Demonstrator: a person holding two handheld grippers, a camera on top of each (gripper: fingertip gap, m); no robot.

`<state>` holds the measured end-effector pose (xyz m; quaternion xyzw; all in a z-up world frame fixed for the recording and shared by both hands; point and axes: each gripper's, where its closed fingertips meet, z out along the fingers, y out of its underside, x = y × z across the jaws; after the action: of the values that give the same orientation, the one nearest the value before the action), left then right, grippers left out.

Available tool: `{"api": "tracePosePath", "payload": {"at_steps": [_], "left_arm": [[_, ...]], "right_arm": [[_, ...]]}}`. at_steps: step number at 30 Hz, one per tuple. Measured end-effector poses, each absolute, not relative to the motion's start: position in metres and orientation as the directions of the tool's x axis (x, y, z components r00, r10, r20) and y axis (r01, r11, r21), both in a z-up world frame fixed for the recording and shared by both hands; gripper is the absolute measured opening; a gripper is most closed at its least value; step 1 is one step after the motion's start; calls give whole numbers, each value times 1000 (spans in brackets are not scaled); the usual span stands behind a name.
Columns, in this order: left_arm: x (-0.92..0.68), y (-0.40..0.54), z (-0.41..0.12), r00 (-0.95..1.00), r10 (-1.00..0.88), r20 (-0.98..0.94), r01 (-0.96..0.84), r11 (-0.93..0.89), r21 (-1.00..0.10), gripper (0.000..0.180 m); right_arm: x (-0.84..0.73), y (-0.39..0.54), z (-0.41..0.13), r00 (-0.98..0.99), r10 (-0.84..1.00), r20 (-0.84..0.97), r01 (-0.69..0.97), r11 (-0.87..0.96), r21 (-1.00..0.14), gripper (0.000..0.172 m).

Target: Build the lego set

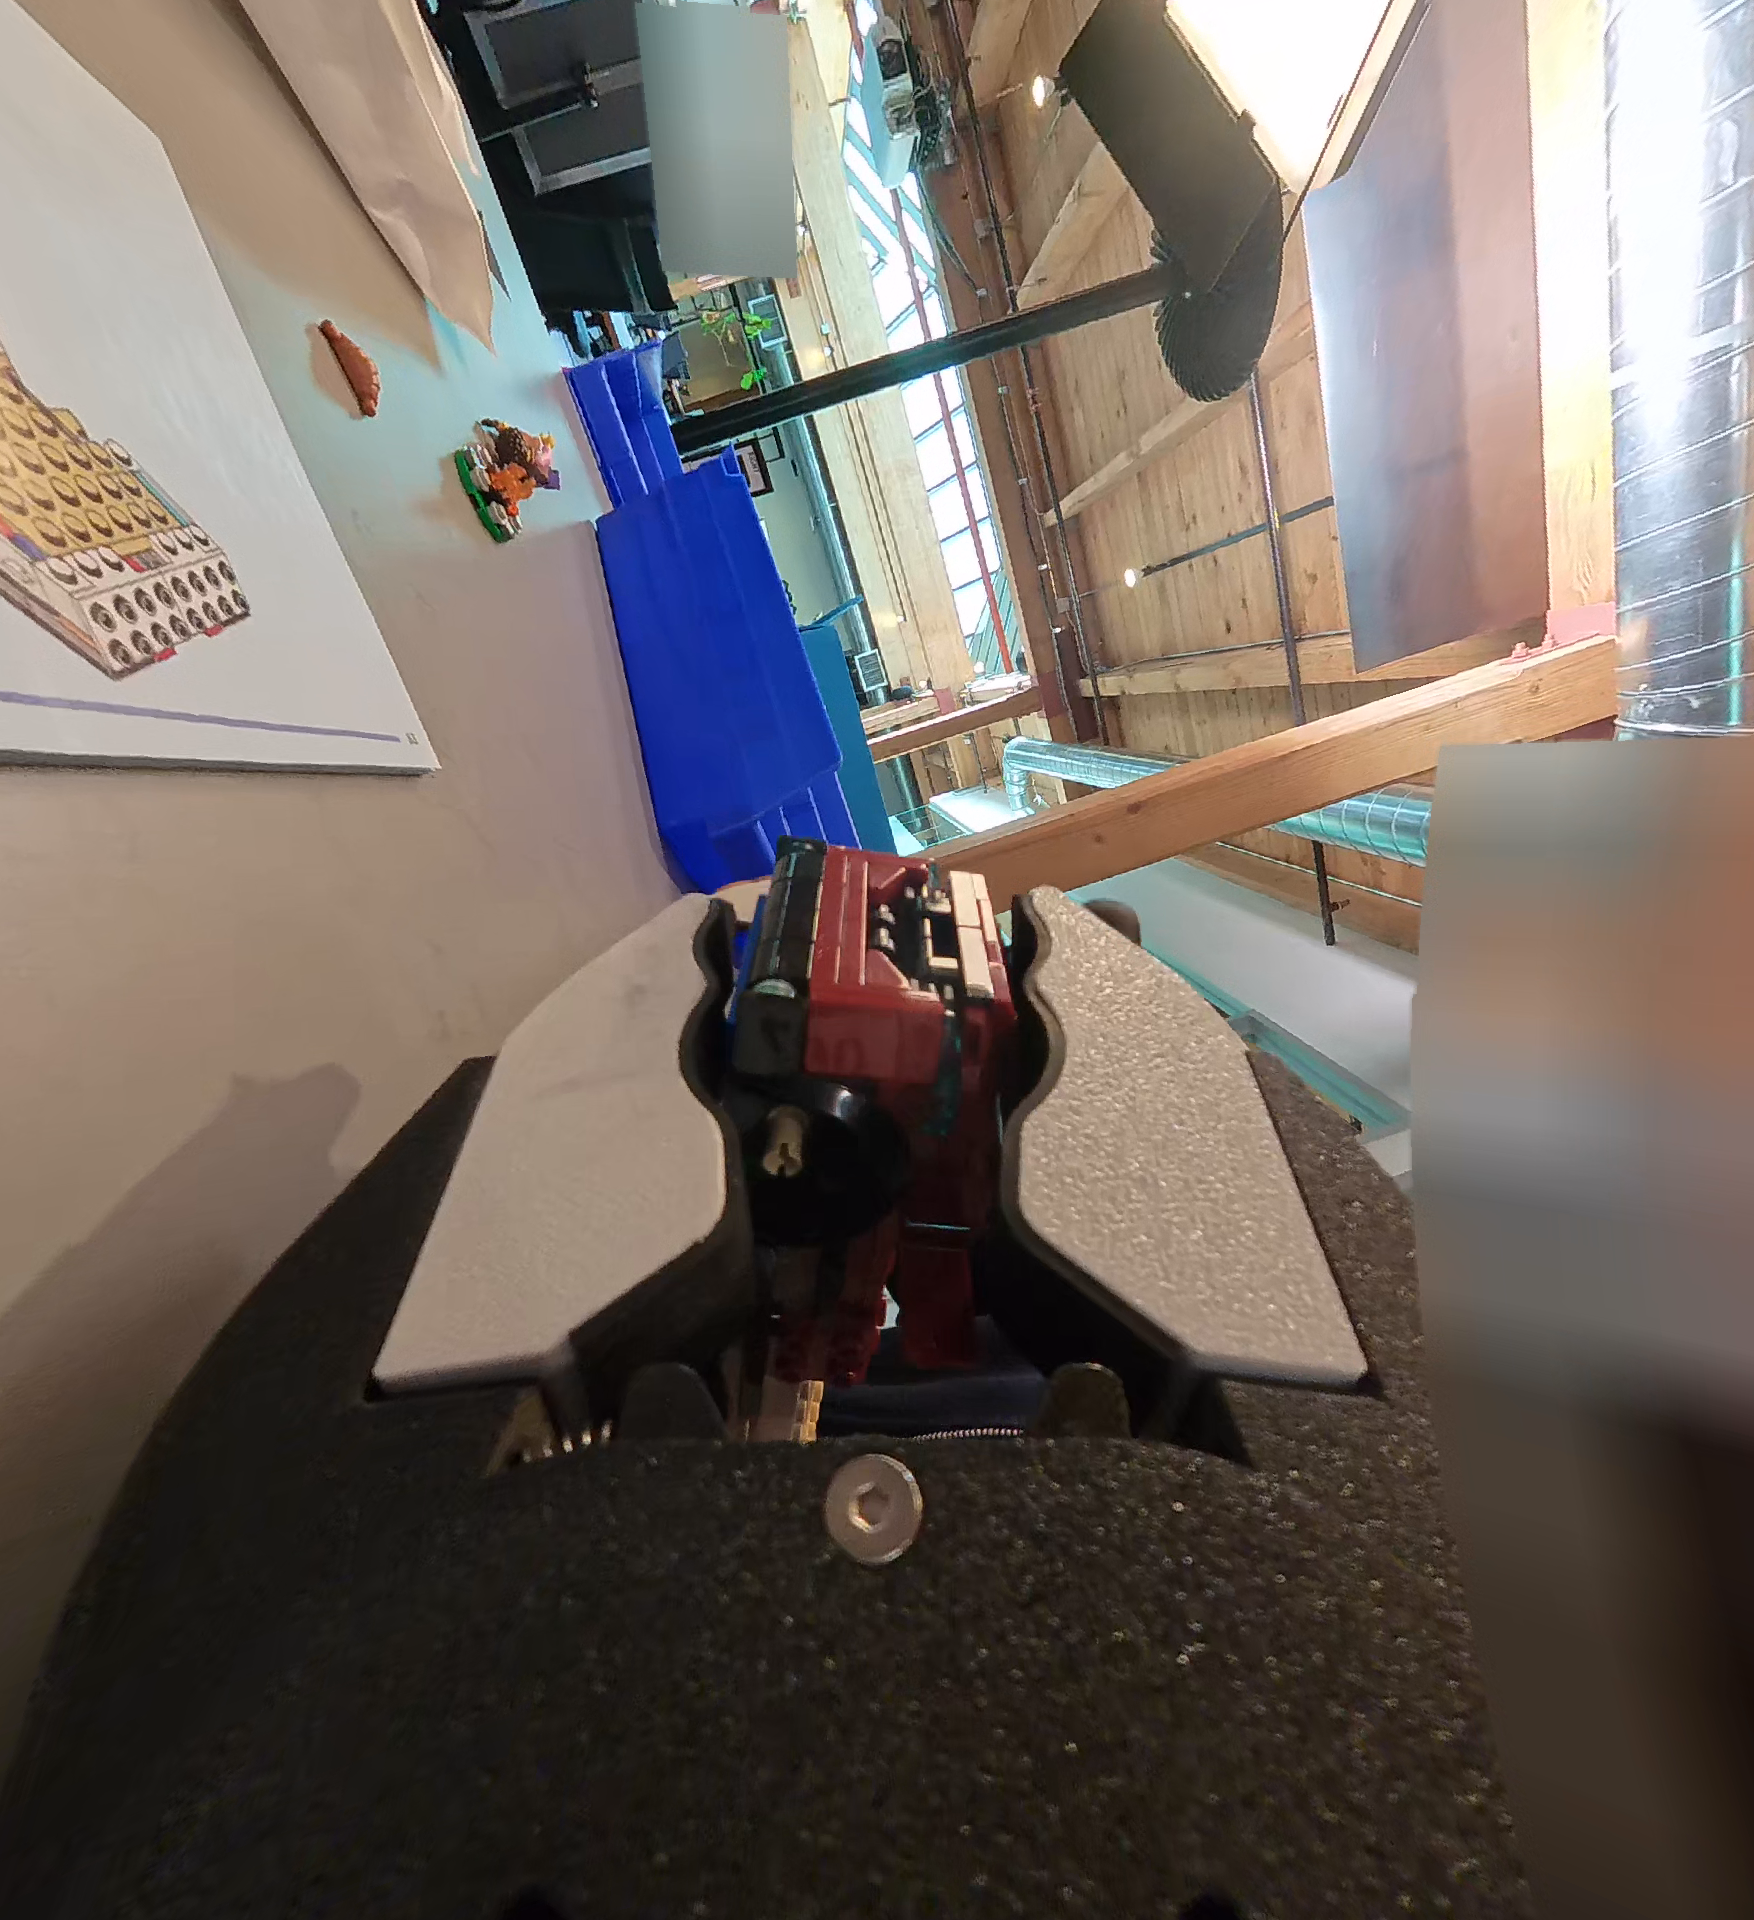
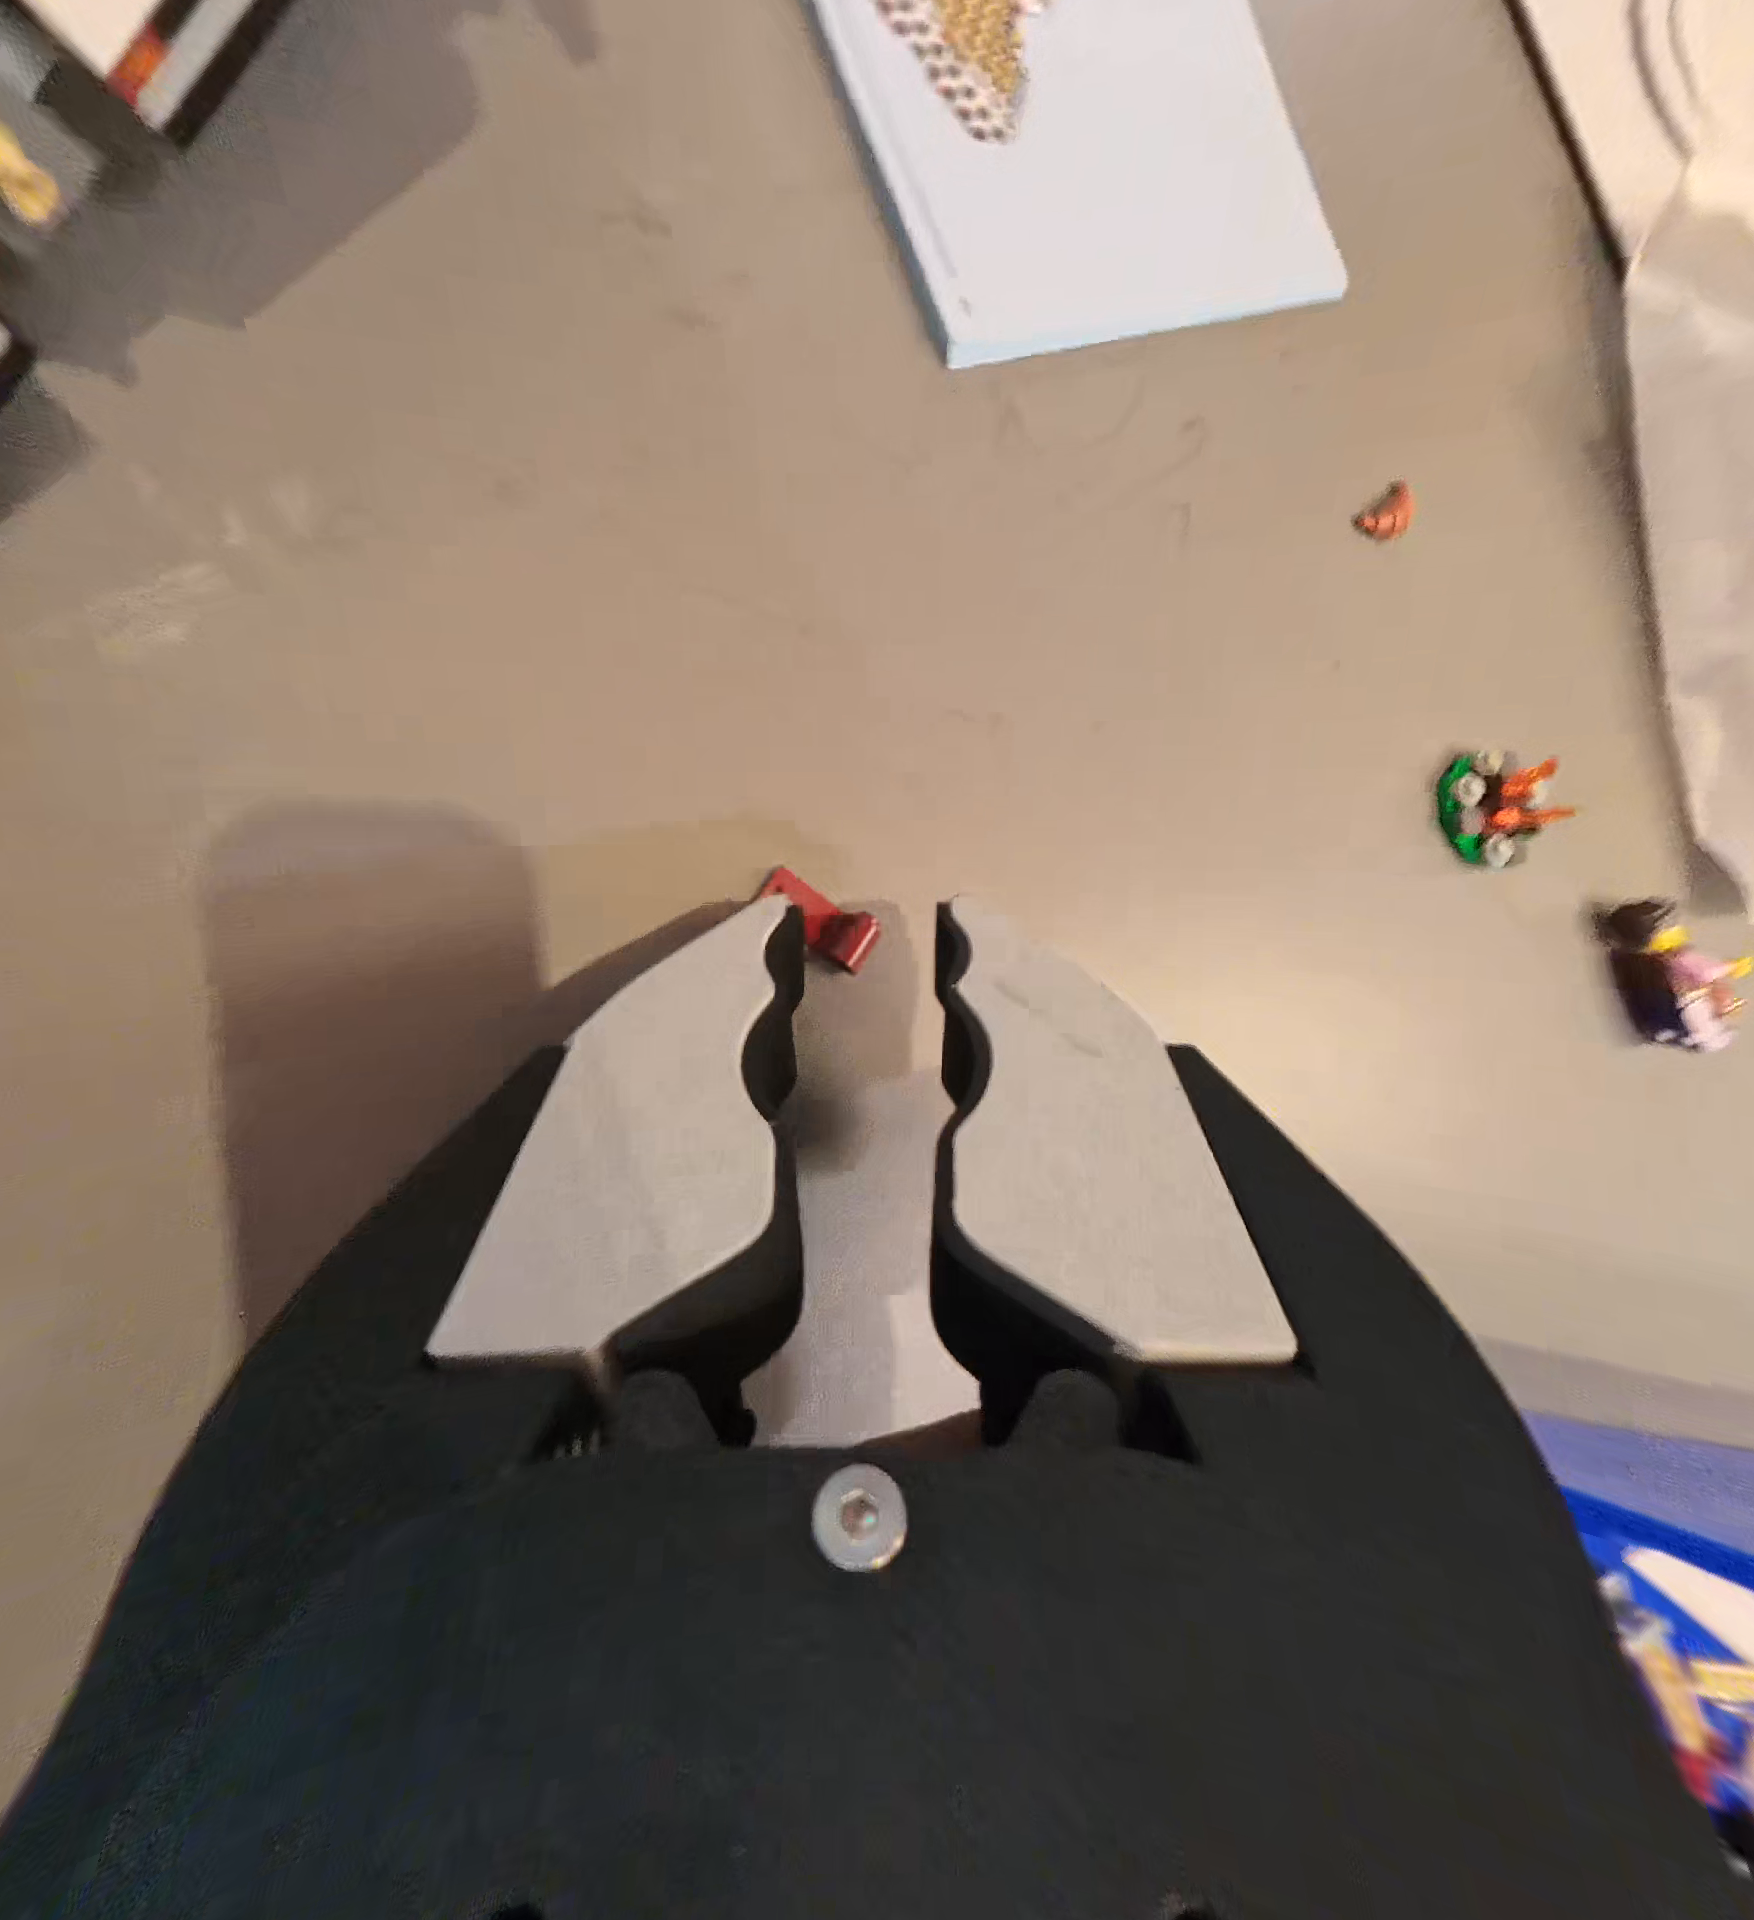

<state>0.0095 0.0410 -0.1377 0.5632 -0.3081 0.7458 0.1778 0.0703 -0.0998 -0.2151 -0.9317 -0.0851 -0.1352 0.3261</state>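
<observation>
Workshop loft: timber beams, metal ducts, blue bins.

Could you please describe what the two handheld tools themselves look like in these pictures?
The left tool and right tool look the same: a black, grainy body with one silver hex screw in the middle, and two light grey fingers with wavy black inner pads. No cables or sleeves show.
</observation>
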Motion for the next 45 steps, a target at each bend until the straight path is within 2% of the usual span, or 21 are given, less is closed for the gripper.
{"api": "tracePosePath", "payload": {"at_steps": [2, 6, 9, 13, 17, 27, 36, 45], "left_arm": [[11, 45, -138, -297, -79, 952, -605, -756, -252, 52], [12, 50, -141, -281, -64, 957, -598, -769, -227, 51], [14, 51, -145, -260, -53, 964, -602, -772, -205, 52], [16, 55, -150, -232, -39, 972, -597, -783, -174, 52], [16, 58, -153, -206, -30, 978, -591, -793, -148, 52], [21, 76, -156, -156, 20, 988, -546, -835, -69, 52], [21, 78, -171, -66, -13, 998, -550, -834, -47, 52], [20, 81, -169, -81, 29, 996, -544, -839, -20, 52]], "right_arm": [[72, -101, -215, 968, 44, 245, 188, -773, -606, 19], [79, -109, -224, 960, 56, 275, 209, -798, -566, 13], [76, -109, -228, 965, 55, 258, 201, -785, -586, 9], [76, -103, -225, 977, 22, 212, 156, -749, -644, 21], [76, -85, -220, 988, -2, 158, 112, -690, -715, 22], [85, -77, -213, 997, -37, 67, 27, -646, -763, 23], [71, -78, -218, 995, 65, 80, 103, -667, -738, 24], [70, -79, -216, 985, 55, 163, 158, -655, -739, 26]]}}
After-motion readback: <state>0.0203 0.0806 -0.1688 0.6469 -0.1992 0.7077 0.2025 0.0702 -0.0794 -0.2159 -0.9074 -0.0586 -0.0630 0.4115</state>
